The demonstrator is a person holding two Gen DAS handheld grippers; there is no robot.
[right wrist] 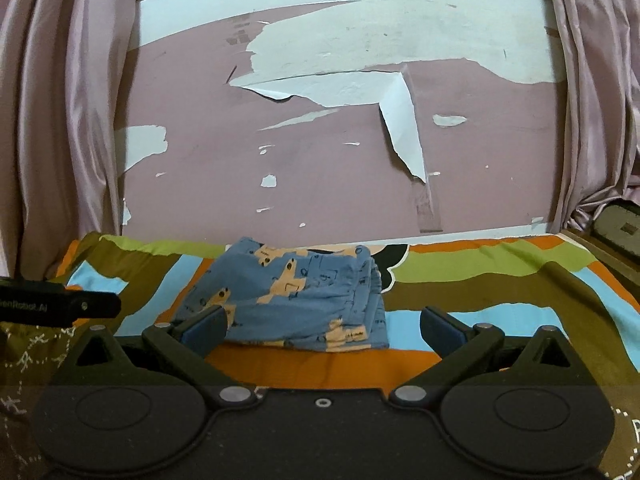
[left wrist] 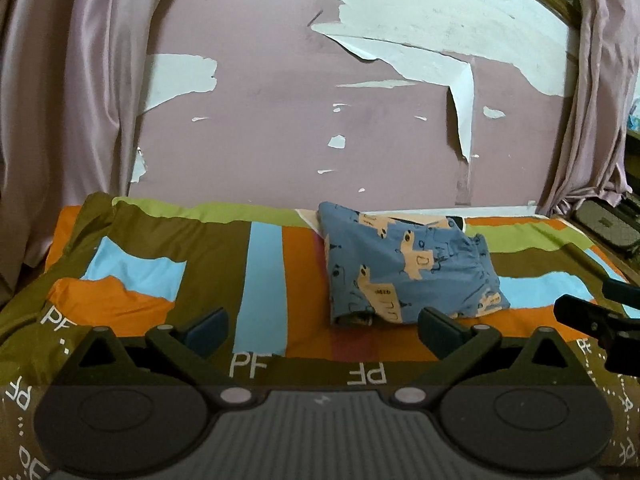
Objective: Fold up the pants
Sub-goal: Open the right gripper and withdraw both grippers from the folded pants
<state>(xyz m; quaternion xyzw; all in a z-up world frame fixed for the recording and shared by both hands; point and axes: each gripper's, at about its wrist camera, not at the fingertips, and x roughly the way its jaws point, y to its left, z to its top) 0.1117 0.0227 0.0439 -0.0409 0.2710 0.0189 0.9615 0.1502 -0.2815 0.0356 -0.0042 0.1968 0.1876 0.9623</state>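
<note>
The blue pants [left wrist: 404, 268] with a tan car print lie folded into a compact stack on the striped bedspread [left wrist: 264, 272]. They also show in the right wrist view [right wrist: 296, 296]. My left gripper [left wrist: 322, 330] is open and empty, hovering in front of the pants, which lie a little to its right. My right gripper [right wrist: 322, 330] is open and empty, just in front of the folded pants. The right gripper's tip shows at the right edge of the left wrist view [left wrist: 600, 316]. The left gripper's body shows at the left edge of the right wrist view [right wrist: 60, 304].
A pink wall [left wrist: 280, 120] with peeling paint rises right behind the bed. Pink curtains [left wrist: 60, 100] hang on both sides. A dark case [left wrist: 612, 224] lies beyond the bed's right edge. The bedspread [right wrist: 500, 280] extends right of the pants.
</note>
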